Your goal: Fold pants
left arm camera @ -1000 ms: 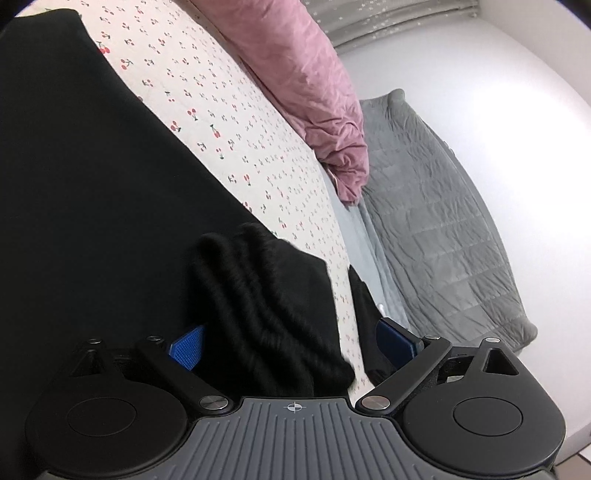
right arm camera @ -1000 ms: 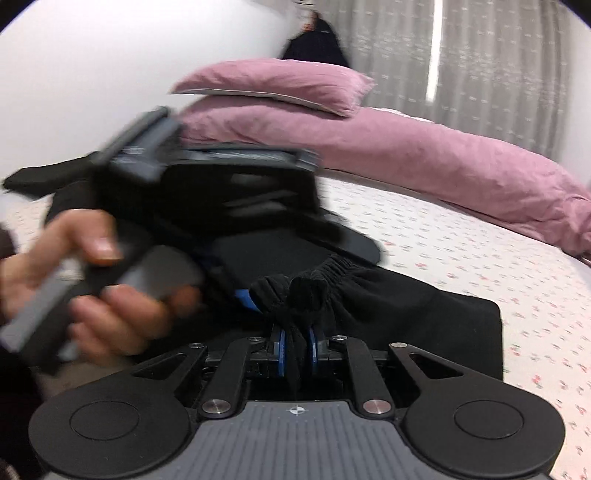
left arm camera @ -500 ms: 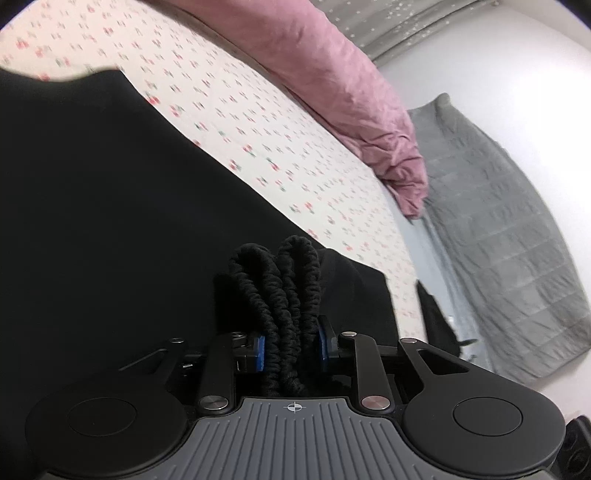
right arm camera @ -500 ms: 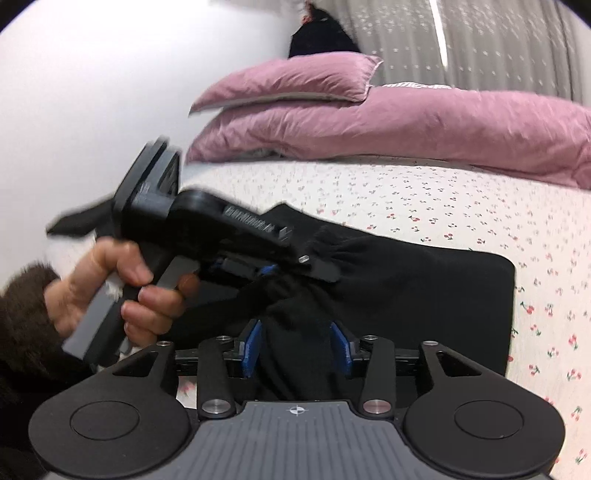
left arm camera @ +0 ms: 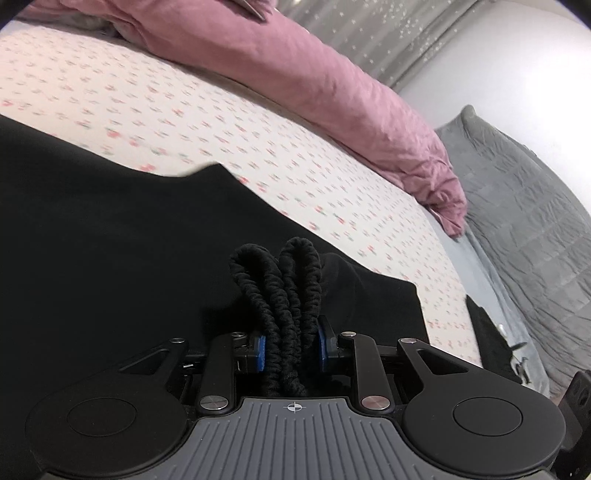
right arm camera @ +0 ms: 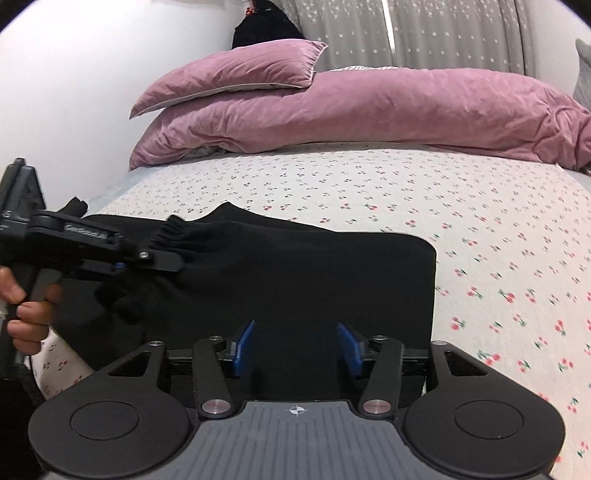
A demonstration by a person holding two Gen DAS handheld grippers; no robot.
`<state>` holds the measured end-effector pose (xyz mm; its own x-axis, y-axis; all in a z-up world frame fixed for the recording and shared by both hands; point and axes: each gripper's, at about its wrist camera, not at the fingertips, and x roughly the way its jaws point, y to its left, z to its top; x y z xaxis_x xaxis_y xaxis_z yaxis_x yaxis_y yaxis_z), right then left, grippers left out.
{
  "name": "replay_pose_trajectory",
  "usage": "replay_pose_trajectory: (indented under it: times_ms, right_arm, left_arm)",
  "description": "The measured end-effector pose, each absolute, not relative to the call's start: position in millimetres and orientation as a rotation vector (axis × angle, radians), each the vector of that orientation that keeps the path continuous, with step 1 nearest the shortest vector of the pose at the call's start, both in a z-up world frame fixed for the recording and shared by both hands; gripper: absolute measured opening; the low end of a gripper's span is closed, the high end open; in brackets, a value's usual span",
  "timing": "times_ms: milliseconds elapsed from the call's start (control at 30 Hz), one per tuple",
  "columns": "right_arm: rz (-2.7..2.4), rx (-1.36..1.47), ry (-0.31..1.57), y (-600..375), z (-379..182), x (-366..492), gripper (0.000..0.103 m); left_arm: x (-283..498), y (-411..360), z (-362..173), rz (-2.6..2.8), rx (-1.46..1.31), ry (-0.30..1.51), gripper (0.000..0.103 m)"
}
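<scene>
Left wrist view: left gripper [left arm camera: 290,349] clamped on bunched elastic waistband [left arm camera: 284,291] of black pants [left arm camera: 110,251], blue pads [left arm camera: 260,350] pressing both sides; pants fill left and centre of frame, lying on cherry-print bedsheet [left arm camera: 258,147]. Only this view shows grey quilted blanket [left arm camera: 524,206] at right edge and a small dark item [left arm camera: 491,339] lower right, unclear what. Right wrist view: right gripper [right arm camera: 297,345] spread wide, nothing between its blue pads, pants lying under it. Only here: left gripper [right arm camera: 122,256] seen from the side at frame left, holding the waistband [right arm camera: 170,236], person's hand [right arm camera: 26,314] on its handle; pants folded in a rectangle, centre frame. Pink duvet [right arm camera: 406,110] and pink pillow [right arm camera: 236,74] upper frame, star-print curtain [right arm camera: 424,33] behind.
</scene>
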<state>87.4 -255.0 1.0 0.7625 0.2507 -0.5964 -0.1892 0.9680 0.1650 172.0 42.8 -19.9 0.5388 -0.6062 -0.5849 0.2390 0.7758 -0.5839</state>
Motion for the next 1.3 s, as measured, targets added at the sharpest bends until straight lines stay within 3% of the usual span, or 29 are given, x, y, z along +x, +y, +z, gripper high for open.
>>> replay_pose_trajectory:
  times_ms: [733, 1133, 1300]
  right_arm:
    - [0.330, -0.001, 0.683, -190, -9, 132, 0.058]
    - [0.327, 0.010, 0.678, -191, -9, 132, 0.059]
    - [0.333, -0.012, 0.683, -186, -9, 129, 0.060]
  left_arm:
    - [165, 202, -12, -0.299, -0.517, 0.705, 0.021]
    - [168, 232, -4, -0.164, -0.405, 0.634, 0.021]
    - [174, 228, -9, -0.138, -0.258, 0.660, 0.029]
